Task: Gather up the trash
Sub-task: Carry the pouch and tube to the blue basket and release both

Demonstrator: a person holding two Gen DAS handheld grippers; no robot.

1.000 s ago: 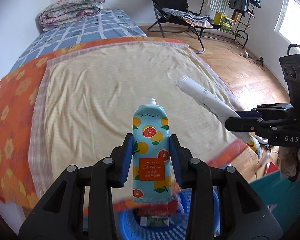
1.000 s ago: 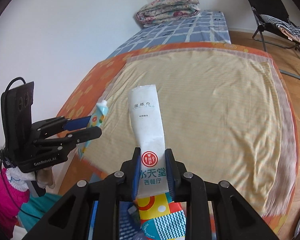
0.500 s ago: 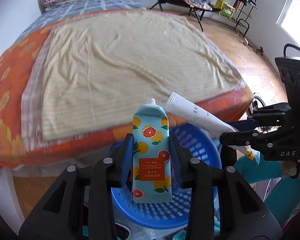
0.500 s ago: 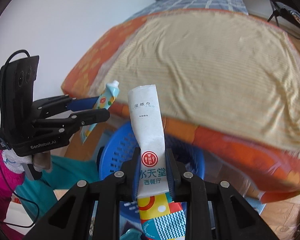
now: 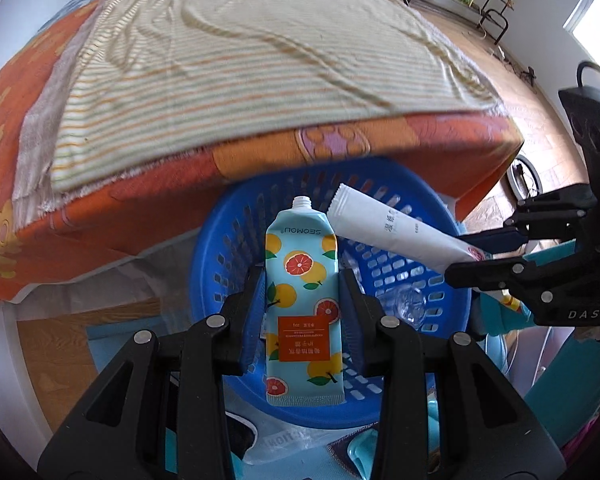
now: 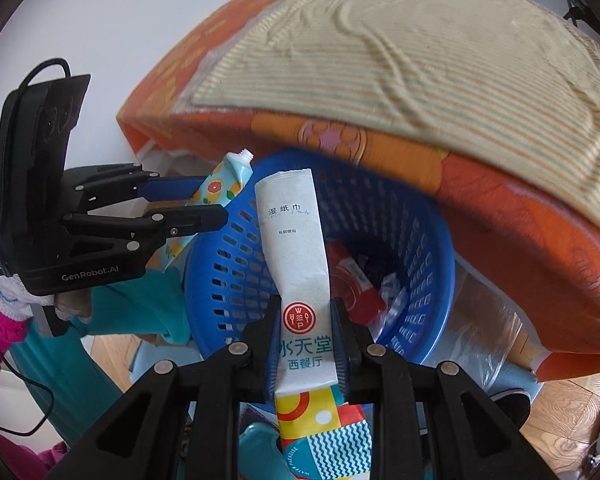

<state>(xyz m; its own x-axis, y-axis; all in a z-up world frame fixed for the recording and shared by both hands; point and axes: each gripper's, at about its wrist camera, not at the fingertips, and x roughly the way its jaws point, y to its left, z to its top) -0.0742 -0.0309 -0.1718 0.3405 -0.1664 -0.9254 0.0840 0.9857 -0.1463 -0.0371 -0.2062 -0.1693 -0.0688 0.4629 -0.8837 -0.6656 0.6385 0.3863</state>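
My left gripper (image 5: 302,312) is shut on a light-blue tube with orange fruit print (image 5: 302,280), held upright over the blue plastic basket (image 5: 220,248). My right gripper (image 6: 306,340) is shut on a long white wet-wipe packet (image 6: 296,248), held over the same basket (image 6: 432,280). In the right wrist view the left gripper (image 6: 204,204) and its tube (image 6: 224,184) hang at the basket's left rim. In the left wrist view the right gripper (image 5: 488,252) and its packet (image 5: 392,232) reach over the basket from the right. Red and clear wrappers (image 6: 352,284) lie inside the basket.
The bed with a striped yellow sheet (image 5: 240,48) and an orange flowered cover (image 6: 500,208) overhangs the basket's far side. A clear plastic bag (image 6: 480,340) lies beside the basket on the wooden floor. Teal cloth (image 6: 112,308) is at the left.
Both grippers have dropped from above the bed down toward the blue basket, which now fills the middle of both views. Both still hold their items.
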